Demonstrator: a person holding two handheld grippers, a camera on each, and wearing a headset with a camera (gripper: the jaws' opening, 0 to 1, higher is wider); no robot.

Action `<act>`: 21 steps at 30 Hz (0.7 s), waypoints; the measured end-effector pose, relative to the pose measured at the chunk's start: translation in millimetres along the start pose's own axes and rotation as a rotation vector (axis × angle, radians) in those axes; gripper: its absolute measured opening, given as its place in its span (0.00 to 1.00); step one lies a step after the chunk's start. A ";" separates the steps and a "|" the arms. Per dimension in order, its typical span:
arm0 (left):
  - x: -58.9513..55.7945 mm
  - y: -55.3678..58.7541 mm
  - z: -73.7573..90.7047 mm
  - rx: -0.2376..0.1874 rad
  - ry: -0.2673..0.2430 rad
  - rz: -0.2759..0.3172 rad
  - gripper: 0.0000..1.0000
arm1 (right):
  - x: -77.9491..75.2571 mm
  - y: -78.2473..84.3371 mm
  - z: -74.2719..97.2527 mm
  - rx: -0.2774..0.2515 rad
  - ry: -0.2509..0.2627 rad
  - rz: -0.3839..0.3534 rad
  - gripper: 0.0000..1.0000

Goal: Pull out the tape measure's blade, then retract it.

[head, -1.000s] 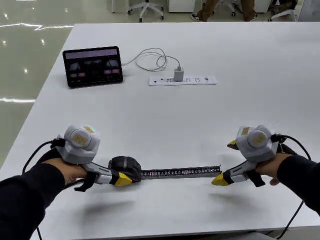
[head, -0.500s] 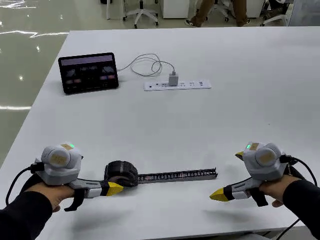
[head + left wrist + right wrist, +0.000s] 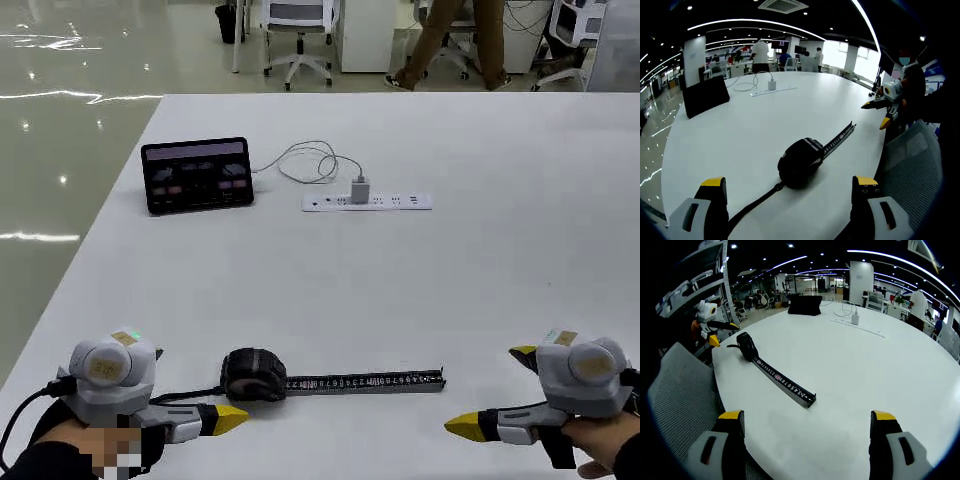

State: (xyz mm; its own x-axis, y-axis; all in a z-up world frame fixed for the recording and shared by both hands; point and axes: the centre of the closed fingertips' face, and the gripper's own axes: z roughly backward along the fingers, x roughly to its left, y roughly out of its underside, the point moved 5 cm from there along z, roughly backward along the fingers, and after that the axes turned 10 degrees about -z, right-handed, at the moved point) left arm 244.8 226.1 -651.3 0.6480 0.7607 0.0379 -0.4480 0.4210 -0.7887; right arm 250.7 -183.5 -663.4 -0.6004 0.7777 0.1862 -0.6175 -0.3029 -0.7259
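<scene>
A black tape measure (image 3: 253,374) lies on the white table (image 3: 400,290) near its front edge, its blade (image 3: 365,381) pulled out to the right and lying flat. My left gripper (image 3: 200,395) sits just left of and nearer than the case, open, touching nothing. In the left gripper view the case (image 3: 800,161) lies ahead between the wide-apart jaws, with its strap (image 3: 755,205) trailing toward me. My right gripper (image 3: 493,390) is open and stands apart from the blade's tip (image 3: 438,377). The right gripper view has the blade (image 3: 785,384) lying ahead of the open right gripper (image 3: 807,416).
A dark tablet (image 3: 197,175) stands at the back left. A white power strip (image 3: 367,202) with a charger and a coiled cable (image 3: 310,160) lies mid-table. Office chairs (image 3: 295,30) and a person's legs (image 3: 450,40) are beyond the far edge.
The left gripper has drawn back from the tape measure case, which now lies free. The right gripper has pulled back and right, away from the blade's tip. The blade stays out.
</scene>
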 end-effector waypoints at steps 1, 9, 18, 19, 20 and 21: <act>-0.1 -0.5 2.8 -0.006 -0.002 0.000 1.00 | 0.3 1.0 2.4 -0.001 0.001 0.004 1.00; -0.4 9.4 20.3 -0.014 0.000 0.028 1.00 | 2.9 8.0 26.2 -0.017 0.017 0.030 1.00; 1.4 15.9 31.5 -0.024 -0.002 0.004 1.00 | 4.3 20.0 40.8 -0.022 0.018 0.050 1.00; 2.4 15.8 32.4 -0.023 -0.005 0.003 1.00 | 5.3 21.7 41.6 -0.017 0.018 0.055 1.00; 3.1 15.8 32.7 -0.022 -0.007 0.003 1.00 | 5.7 22.3 42.0 -0.013 0.019 0.060 1.00; 3.4 14.7 33.5 -0.025 -0.014 -0.001 1.00 | 6.6 22.8 42.4 -0.012 0.019 0.068 1.00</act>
State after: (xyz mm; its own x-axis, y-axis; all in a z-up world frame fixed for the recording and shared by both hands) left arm 219.8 251.4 -642.2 0.6400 0.7669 0.0471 -0.4318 0.4098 -0.8035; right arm 211.2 -208.6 -650.7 -0.6305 0.7662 0.1238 -0.5697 -0.3485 -0.7443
